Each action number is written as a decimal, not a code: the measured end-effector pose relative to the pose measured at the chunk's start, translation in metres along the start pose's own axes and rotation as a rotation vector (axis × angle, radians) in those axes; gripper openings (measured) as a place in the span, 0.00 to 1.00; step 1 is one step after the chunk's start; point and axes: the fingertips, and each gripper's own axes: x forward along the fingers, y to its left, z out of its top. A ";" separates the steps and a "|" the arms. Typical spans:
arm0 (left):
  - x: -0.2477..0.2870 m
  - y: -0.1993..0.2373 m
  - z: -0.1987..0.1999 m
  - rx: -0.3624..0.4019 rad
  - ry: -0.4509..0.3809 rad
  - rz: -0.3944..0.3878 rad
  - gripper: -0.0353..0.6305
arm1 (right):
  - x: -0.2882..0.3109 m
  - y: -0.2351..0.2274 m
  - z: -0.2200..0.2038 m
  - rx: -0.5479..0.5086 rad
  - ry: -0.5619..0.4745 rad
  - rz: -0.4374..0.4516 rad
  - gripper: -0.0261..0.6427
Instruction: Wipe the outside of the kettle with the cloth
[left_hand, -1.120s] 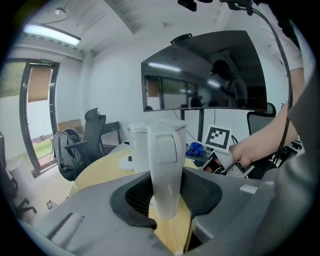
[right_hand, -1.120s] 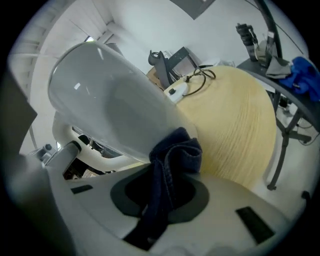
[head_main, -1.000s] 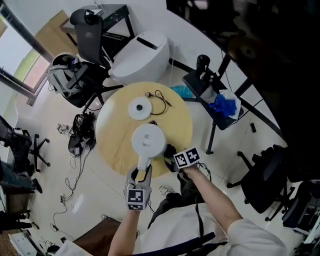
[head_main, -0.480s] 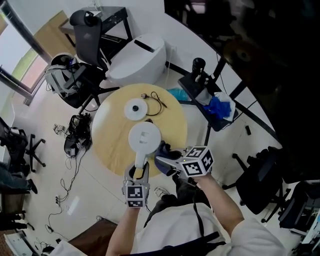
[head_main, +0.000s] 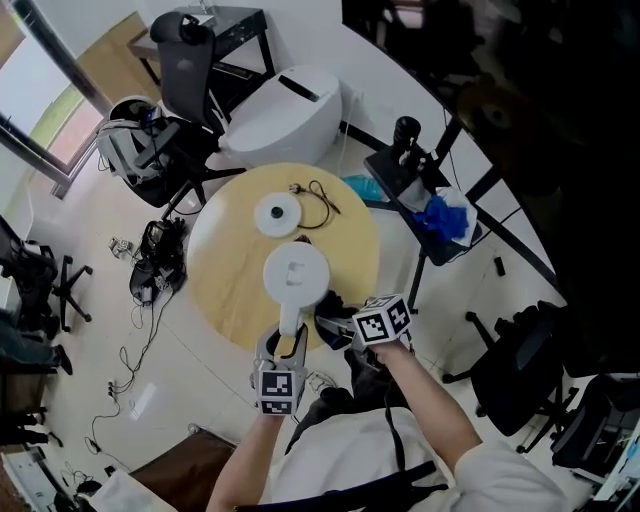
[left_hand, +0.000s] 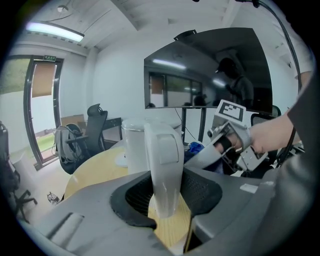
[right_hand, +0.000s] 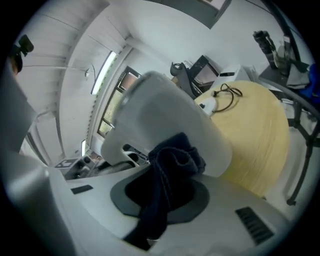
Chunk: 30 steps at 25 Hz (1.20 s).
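While one kettle (head_main: 296, 274) is held on the desk (head_main: 225, 290) by its handle (left_hand: 165, 165), clamped in the left claw (left_hand: 167, 200), one dark cloth (right_hand: 172, 170) pinched in the right claw (right_hand: 165, 200) against the kettle's side, one base disc (head_main: 278, 214), one cable (head_main: 322, 196) behind, kettle's far side hidden.

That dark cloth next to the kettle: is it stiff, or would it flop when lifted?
Probably floppy: the cloth bunches in soft folds above the fingers, beside the kettle, and its tail droops below them. It looks thin, so it is likely light. Pinched like that, it seems unlikely to slip out.
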 end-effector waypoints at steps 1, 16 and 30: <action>0.000 -0.002 0.000 -0.001 0.001 0.002 0.28 | 0.006 -0.012 -0.008 0.013 0.020 -0.016 0.14; 0.000 -0.008 -0.004 -0.011 0.001 -0.089 0.29 | 0.037 -0.033 -0.043 -0.049 0.196 0.025 0.14; 0.003 -0.012 -0.004 0.032 -0.021 -0.203 0.29 | -0.015 0.053 0.011 -0.414 0.213 0.114 0.14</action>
